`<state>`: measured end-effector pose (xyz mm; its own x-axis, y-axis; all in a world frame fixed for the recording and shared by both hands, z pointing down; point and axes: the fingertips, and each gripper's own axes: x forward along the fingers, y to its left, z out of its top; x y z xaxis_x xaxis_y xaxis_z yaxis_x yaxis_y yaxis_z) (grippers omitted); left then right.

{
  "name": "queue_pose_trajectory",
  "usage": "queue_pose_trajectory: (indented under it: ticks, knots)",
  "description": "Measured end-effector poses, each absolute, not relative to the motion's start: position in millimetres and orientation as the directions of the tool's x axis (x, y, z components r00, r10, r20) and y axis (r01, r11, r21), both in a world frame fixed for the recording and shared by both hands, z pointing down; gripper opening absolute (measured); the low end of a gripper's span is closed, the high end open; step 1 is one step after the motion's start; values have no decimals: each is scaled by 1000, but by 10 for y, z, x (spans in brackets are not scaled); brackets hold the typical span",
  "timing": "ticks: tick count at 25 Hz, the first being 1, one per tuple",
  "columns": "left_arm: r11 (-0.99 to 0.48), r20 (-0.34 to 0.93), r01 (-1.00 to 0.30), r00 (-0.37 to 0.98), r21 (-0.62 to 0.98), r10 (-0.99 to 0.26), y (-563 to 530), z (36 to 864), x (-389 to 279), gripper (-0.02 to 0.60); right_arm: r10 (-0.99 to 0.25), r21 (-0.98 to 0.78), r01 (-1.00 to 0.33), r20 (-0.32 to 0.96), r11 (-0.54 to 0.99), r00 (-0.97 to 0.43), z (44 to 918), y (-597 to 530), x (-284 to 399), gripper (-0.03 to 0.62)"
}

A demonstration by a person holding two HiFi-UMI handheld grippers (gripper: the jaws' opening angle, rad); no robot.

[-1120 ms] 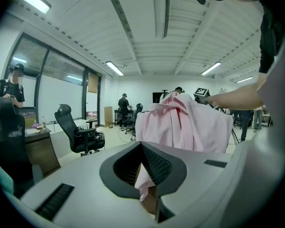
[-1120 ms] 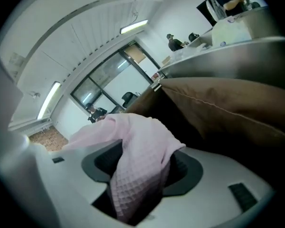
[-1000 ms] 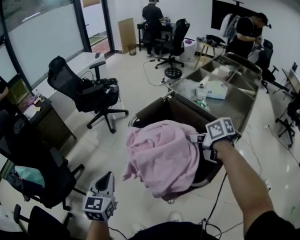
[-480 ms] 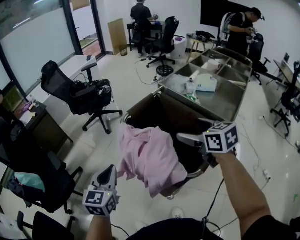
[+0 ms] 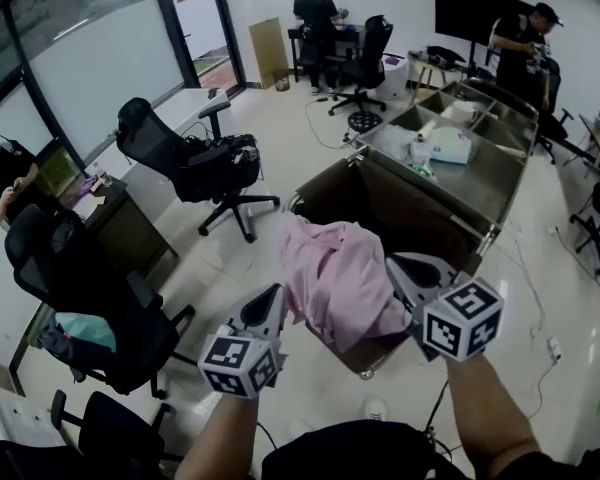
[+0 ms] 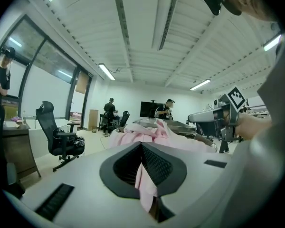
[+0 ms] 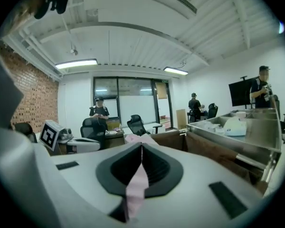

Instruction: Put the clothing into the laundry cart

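A pink garment [image 5: 340,278] hangs bunched over the near rim of the brown laundry cart [image 5: 315,190], between my two grippers. At its left edge my left gripper [image 5: 270,303] is shut on it, and pink cloth [image 6: 145,189] shows pinched in the jaws of the left gripper [image 6: 142,148]. My right gripper [image 5: 405,268] sits at the garment's right edge. Its jaws have just been closing and now stand shut, with a strip of pink cloth [image 7: 135,189] between the pads of the right gripper [image 7: 141,148]. Both point nearly level toward the cart [image 7: 213,153].
A steel table with compartments [image 5: 500,193] stands behind the cart. Black office chairs [image 5: 195,163] [image 5: 80,298] stand to the left near a desk [image 5: 130,233]. People stand at the back [image 5: 315,8] [image 5: 525,38], and one sits at far left [image 5: 5,168]. Cables lie on the floor.
My right gripper let go of the garment, opened wide, then drew back toward me and shut on the cloth again. Both grippers have risen and come closer together.
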<state>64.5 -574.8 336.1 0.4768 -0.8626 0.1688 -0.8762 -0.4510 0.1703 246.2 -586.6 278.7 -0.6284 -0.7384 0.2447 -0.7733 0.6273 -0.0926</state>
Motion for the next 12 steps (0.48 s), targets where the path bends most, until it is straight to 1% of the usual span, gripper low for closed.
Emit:
queue_pose_trajectory:
  ticks: [3,6,9,12]
  knots:
    - [-456,171,-879,476,141,-863,-5707,3316,704,0,-703,-157,-732,204,663,-681,2909,-5778,2412,23]
    - [-495,155,-862,507,112,-848,-5621,3253,790,0,-678,-211,-693,148,690,-720,2913,-5729,2375,20]
    - [-520,161,-852,523,63,-837,-5517,3251,847,0,-674,-215,-687,141,694,-725,2910,-5686,2351,18]
    - [-525,167,-850,524,42,-835,-5472,3271,870,0,-662,-259,-676,154,690,-734,2936,-5653,2338,17]
